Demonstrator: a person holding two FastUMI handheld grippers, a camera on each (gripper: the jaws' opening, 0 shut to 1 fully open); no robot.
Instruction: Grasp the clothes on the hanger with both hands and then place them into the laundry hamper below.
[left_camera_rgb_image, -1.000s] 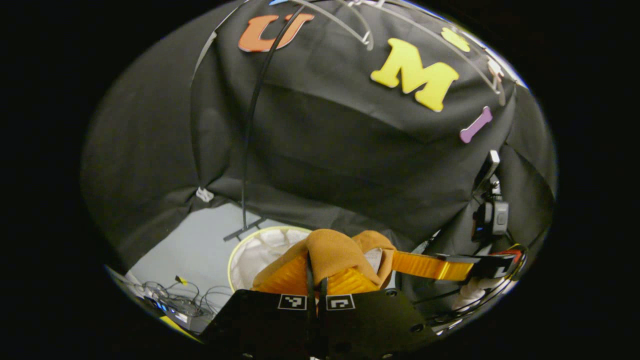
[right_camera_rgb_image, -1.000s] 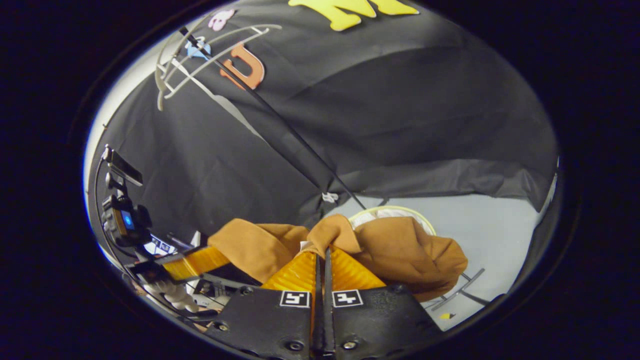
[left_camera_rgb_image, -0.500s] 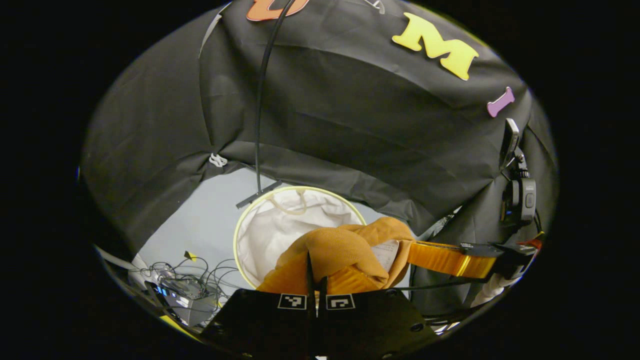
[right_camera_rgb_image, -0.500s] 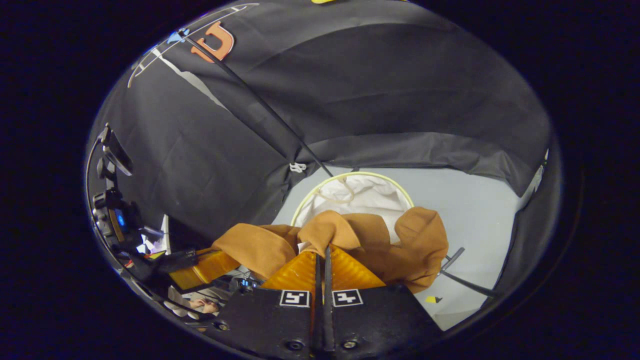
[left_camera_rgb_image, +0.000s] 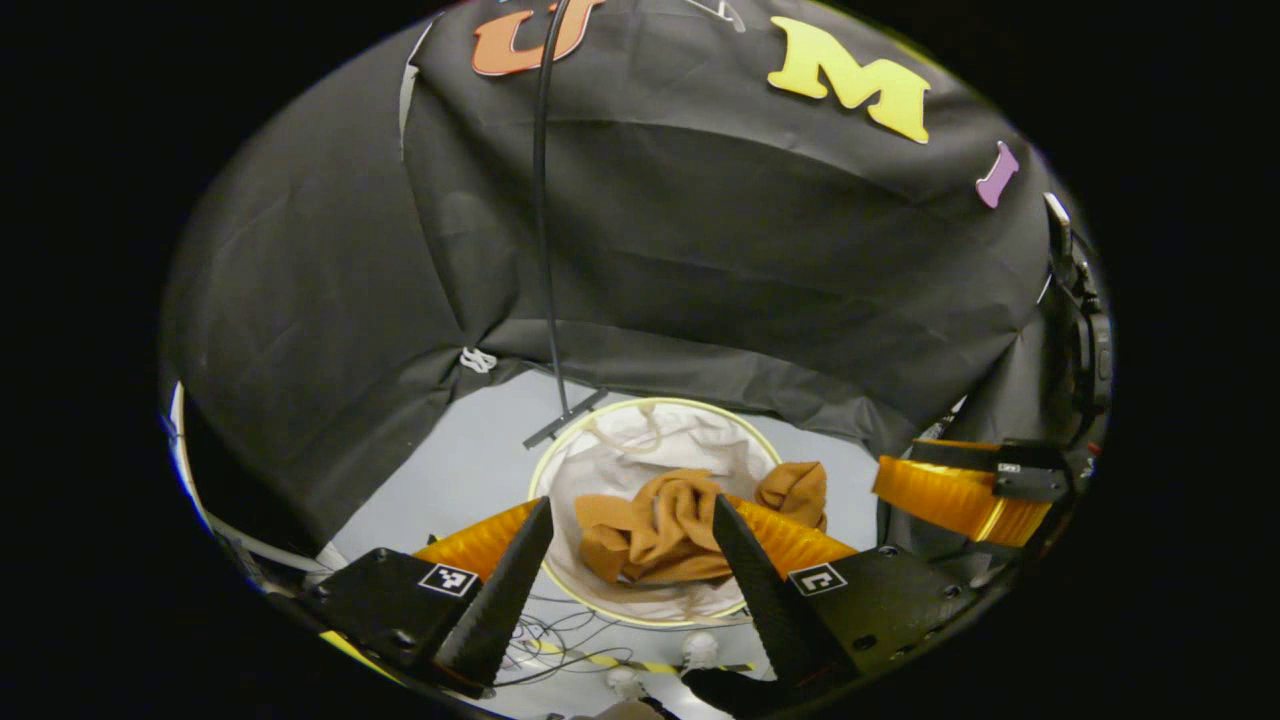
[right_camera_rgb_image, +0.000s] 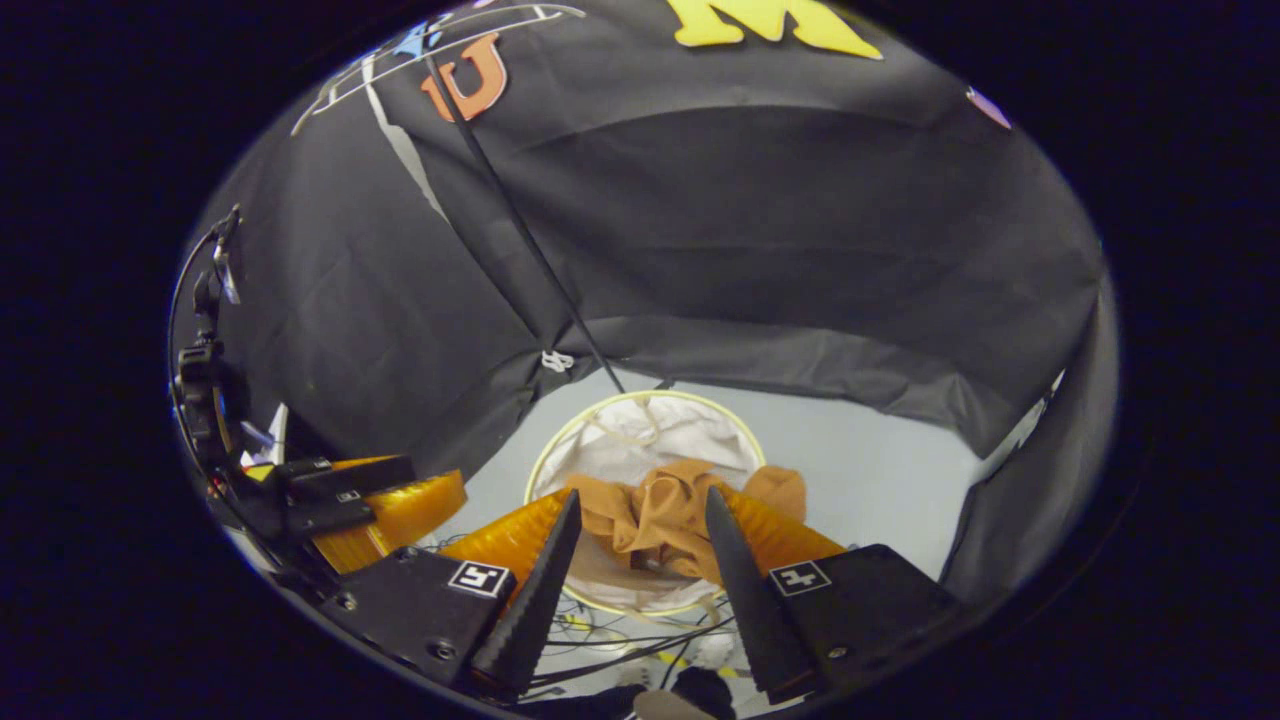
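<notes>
My left gripper (left_camera_rgb_image: 620, 570) fingers cover the near rim of the laundry hamper (left_camera_rgb_image: 640, 410). The stand pole (left_camera_rgb_image: 543, 200) runs off the top edge. Floor cables (left_camera_rgb_image: 560, 640) tangle too finely to separate.

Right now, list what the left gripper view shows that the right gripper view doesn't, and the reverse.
Left gripper view: the right gripper, off at the right edge. Right gripper view: the left gripper, at the lower left. Shared: the brown clothes lying in the white hamper, the black pole standing behind it, and each view's own gripper open above the hamper.
</notes>
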